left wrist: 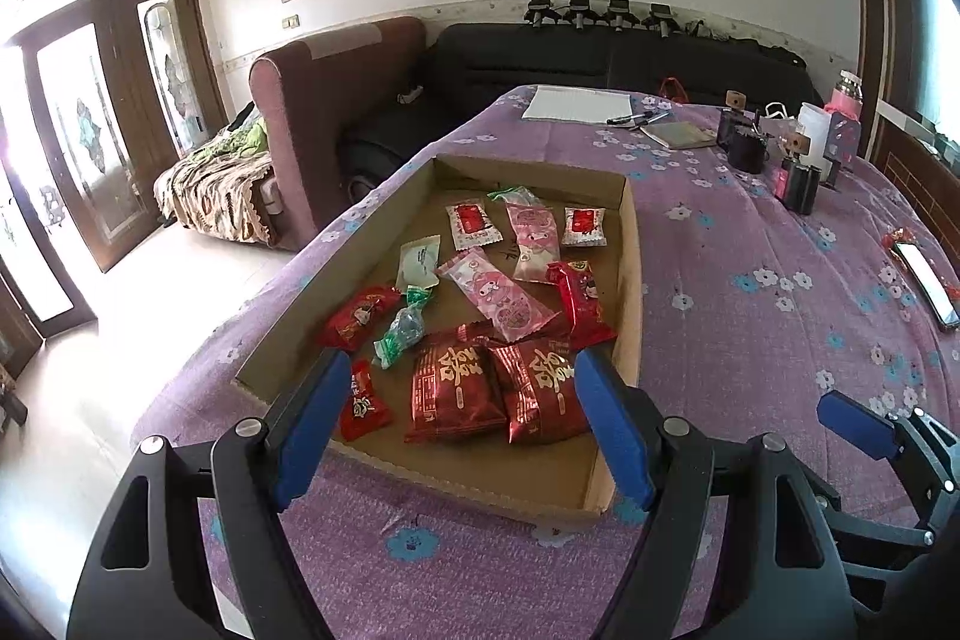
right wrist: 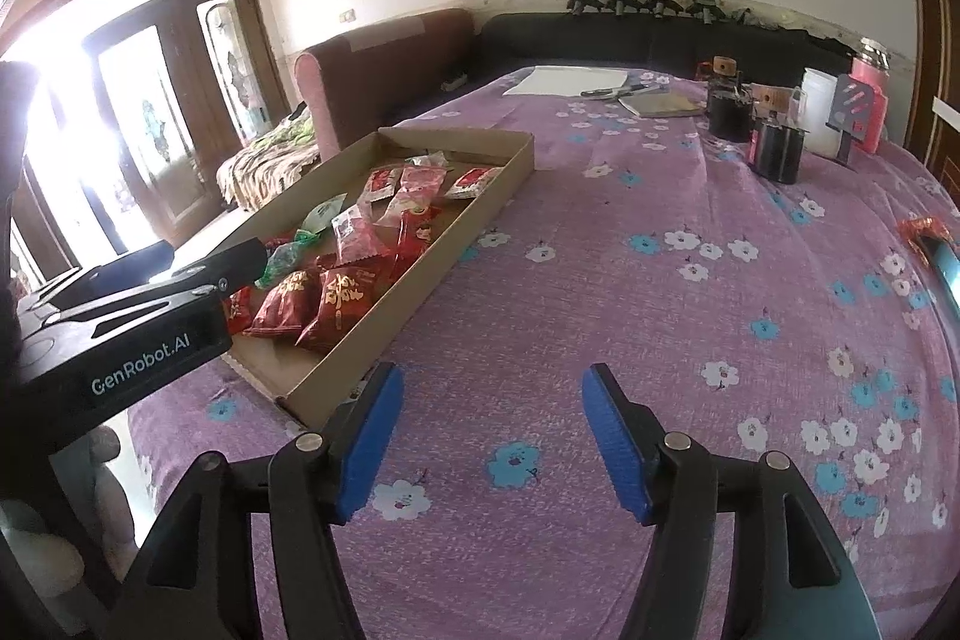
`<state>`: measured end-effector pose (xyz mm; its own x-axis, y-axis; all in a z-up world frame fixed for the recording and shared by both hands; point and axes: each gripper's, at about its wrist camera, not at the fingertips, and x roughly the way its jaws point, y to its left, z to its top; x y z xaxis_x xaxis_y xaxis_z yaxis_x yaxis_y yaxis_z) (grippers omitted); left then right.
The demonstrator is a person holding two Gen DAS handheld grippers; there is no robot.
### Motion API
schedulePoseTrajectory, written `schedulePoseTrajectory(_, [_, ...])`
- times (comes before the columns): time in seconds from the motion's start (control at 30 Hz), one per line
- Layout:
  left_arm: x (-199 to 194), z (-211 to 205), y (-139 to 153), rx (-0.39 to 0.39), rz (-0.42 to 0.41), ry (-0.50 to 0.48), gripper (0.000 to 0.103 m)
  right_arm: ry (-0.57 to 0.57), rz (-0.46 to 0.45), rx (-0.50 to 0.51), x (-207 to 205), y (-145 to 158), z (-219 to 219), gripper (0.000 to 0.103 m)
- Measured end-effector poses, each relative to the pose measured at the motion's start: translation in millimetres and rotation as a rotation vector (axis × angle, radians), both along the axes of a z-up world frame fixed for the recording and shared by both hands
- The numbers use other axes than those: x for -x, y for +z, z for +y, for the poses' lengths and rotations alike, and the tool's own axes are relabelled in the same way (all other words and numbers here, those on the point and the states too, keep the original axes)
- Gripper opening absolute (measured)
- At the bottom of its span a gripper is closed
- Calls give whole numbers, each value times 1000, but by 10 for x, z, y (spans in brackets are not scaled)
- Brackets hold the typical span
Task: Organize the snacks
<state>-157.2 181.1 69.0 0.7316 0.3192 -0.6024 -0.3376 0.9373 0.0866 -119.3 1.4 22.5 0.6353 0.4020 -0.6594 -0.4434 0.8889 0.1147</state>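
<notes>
- My left gripper [left wrist: 462,424] hangs released, its blue fingers [left wrist: 312,424] spread wide and nothing between them, just above the near end of a shallow cardboard tray [left wrist: 630,280].
- The tray lies flat on the worktop [left wrist: 750,340], which is covered with a purple flowered cloth. Its long axis runs straight away from my left gripper; the near short end sits right under the fingertips.
- Directly ahead of that gripper, between its fingers, two dark red packets with gold characters [left wrist: 456,394] lie side by side, touching, their long sides running away from me.
- Just beyond them a long pink cartoon-print packet [left wrist: 498,304] lies on a diagonal, its far end pointing ahead and to the left. A second pink packet [left wrist: 531,235] lies farther ahead, lengthwise along the tray.
- To the right of the first pink packet, a red snack bar wrapper [left wrist: 582,304] points away from me, close to the tray's right wall.
- Ahead and left, a green twisted candy [left wrist: 402,328] lies beside a red candy [left wrist: 360,316]; another small red candy [left wrist: 363,400] sits just inside my left finger.
- Farthest ahead are two small white-and-red sachets [left wrist: 471,223] flanking the second pink packet, and a pale green sachet [left wrist: 417,262] to the left.
- My right gripper [right wrist: 492,436] is also released and holds nothing, hovering over bare cloth. From there the tray [right wrist: 420,280] is ahead and to the left, angled away leftward.
</notes>
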Motion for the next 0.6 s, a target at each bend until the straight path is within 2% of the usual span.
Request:
schedulePoseTrajectory(0.17, [59,9,16,-3,-30,4,77,-35,3,-26,41,-16,-10,65])
schedulePoseTrajectory(0.3, [198,50,104,-6,-111,28,78,-51,-44,-11,122,20,7,65])
schedulePoseTrajectory(0.33, [254,72,141,-8,-145,41,79,-52,-54,-8,138,30,12,65])
schedulePoseTrajectory(0.37, [284,87,166,-10,-165,51,87,-52,-64,-7,158,41,19,65])
schedulePoseTrajectory(0.47, [446,128,280,-44,-267,105,90,-46,-76,-10,198,56,37,67])
schedulePoseTrajectory(0.57, [583,136,387,-87,-342,136,103,-36,-88,-7,230,66,66,67])
schedulePoseTrajectory(0.6, [617,142,411,-90,-367,135,103,-32,-89,-7,237,67,76,67])
